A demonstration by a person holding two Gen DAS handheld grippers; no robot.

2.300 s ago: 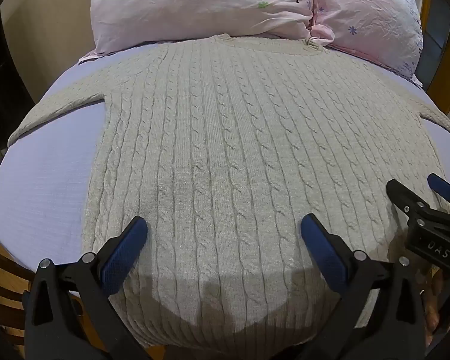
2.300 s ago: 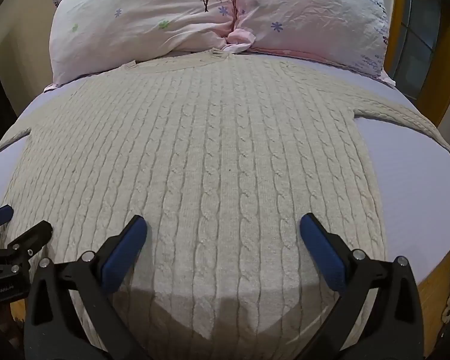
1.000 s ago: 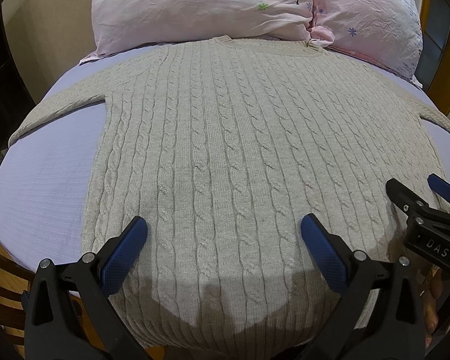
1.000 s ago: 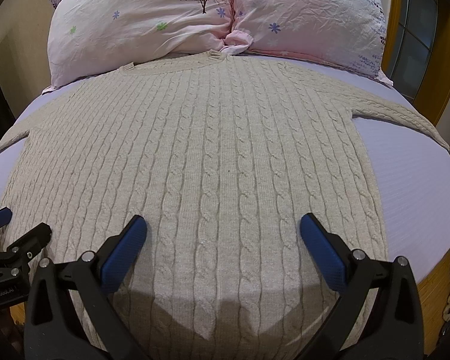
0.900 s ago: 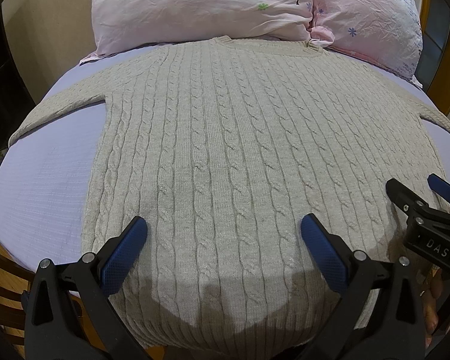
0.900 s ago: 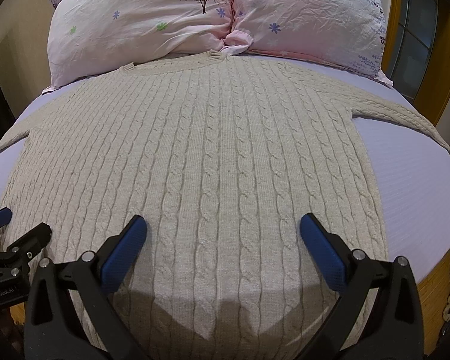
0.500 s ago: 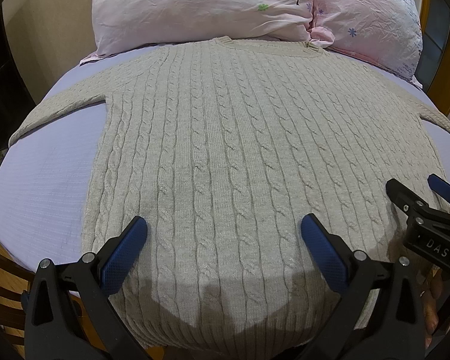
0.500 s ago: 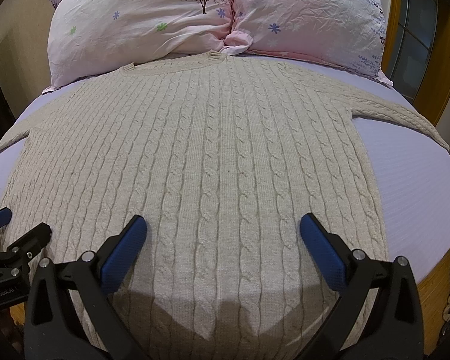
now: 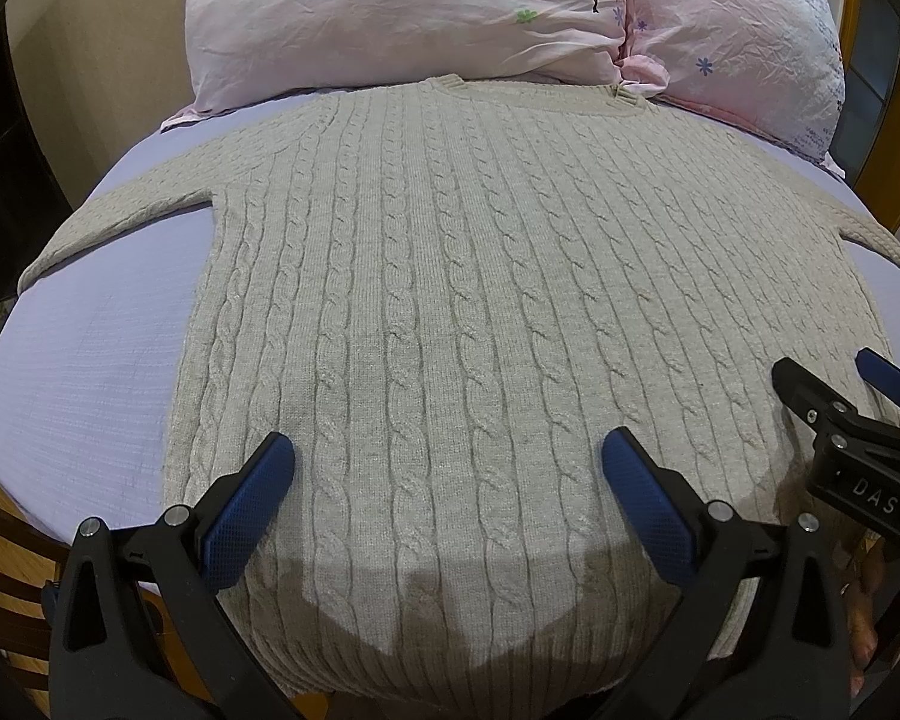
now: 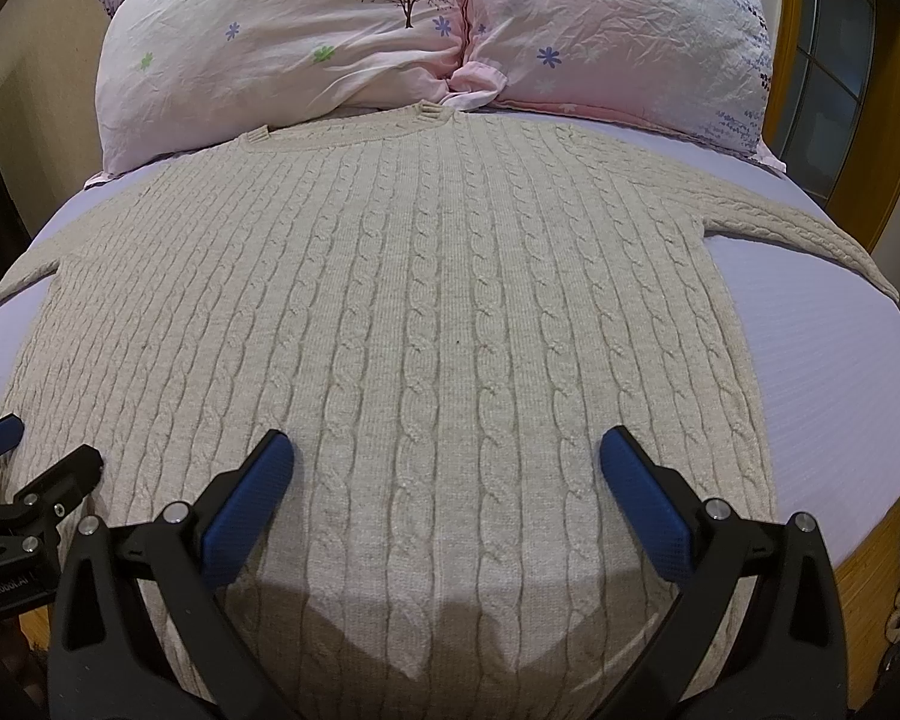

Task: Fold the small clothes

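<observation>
A beige cable-knit sweater lies flat on the lilac bed sheet, collar toward the pillows, both sleeves spread out to the sides. It also fills the right wrist view. My left gripper is open and empty, hovering over the sweater's lower left part near the hem. My right gripper is open and empty over the lower right part. The right gripper shows at the right edge of the left wrist view. The left gripper shows at the left edge of the right wrist view.
Two pink floral pillows lie at the head of the bed behind the collar. A wooden bed frame edges the mattress at the near right. A wooden door frame stands at the far right.
Almost nothing has changed. Both grippers stay open in the same place over the hem, and the sweater lies as before.
</observation>
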